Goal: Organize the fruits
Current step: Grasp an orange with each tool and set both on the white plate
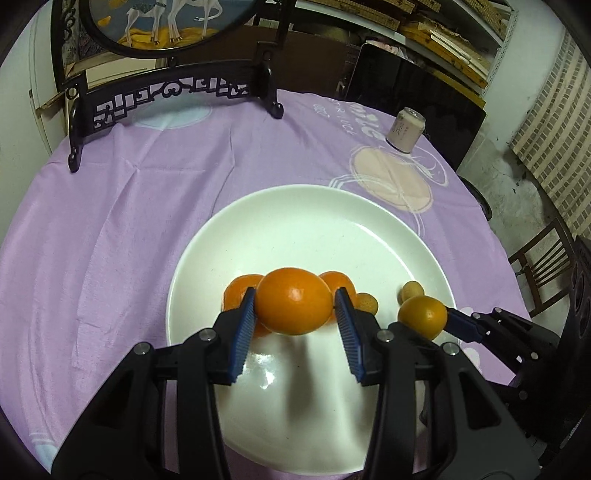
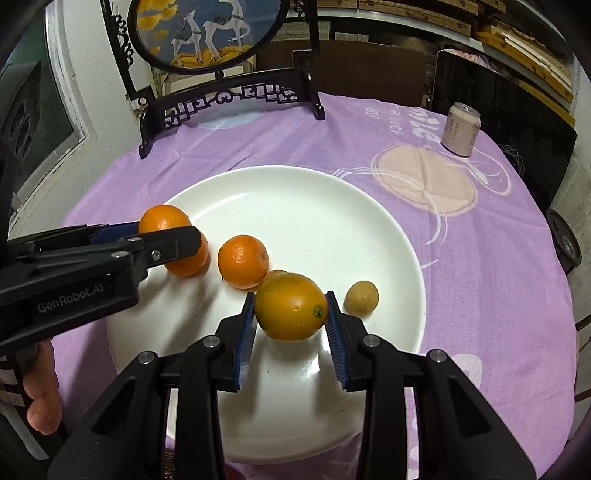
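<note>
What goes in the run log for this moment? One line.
left tool: shut on orange | right tool: shut on yellowish orange | both over plate

This looked like a lived-in home doubling as storage. A round desk (image 2: 480, 258) wore a purple printed cloth, with a carved black stand holding a round deer painting (image 2: 207, 29) at its back. Behind stood shelves (image 1: 454, 44) stacked with boards, a wooden chair (image 1: 546, 273) and a brick-patterned wall (image 1: 554, 122).

Right gripper (image 2: 291, 308) clamps an orange (image 2: 291, 312) above a white plate (image 2: 332, 229); left gripper (image 2: 168, 236) apparently grips another.
</note>
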Demonstrator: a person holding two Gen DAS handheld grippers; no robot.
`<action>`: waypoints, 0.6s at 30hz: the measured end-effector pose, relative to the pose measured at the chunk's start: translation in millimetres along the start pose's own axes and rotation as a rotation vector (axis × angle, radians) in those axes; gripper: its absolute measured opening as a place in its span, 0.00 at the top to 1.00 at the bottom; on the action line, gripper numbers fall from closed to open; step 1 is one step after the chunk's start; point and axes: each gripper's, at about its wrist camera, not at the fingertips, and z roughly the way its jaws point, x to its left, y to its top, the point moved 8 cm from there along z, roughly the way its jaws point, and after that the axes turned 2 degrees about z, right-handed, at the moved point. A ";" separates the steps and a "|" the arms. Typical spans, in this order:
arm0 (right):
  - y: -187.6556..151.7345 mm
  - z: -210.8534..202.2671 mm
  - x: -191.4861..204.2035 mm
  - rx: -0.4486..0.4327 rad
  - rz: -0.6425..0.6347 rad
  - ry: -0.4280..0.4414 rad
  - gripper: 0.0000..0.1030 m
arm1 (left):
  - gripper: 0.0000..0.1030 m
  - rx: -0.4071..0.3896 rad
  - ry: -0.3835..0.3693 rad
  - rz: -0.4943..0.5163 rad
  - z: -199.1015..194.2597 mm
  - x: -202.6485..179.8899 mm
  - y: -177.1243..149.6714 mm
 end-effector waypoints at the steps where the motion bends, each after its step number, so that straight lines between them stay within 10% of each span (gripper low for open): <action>1: -0.6 1.2 0.1 0.004 0.003 0.004 0.65 | 0.58 0.001 -0.001 0.000 0.8 -0.1 0.1; 7: 0.4 4.8 -5.2 -0.022 0.009 -0.053 0.44 | 0.37 -0.040 0.002 -0.007 -8.2 0.3 1.6; 18: -56.8 -83.2 -5.9 -0.142 0.034 -0.032 0.44 | 0.25 -0.180 0.082 0.039 -93.7 8.9 -60.4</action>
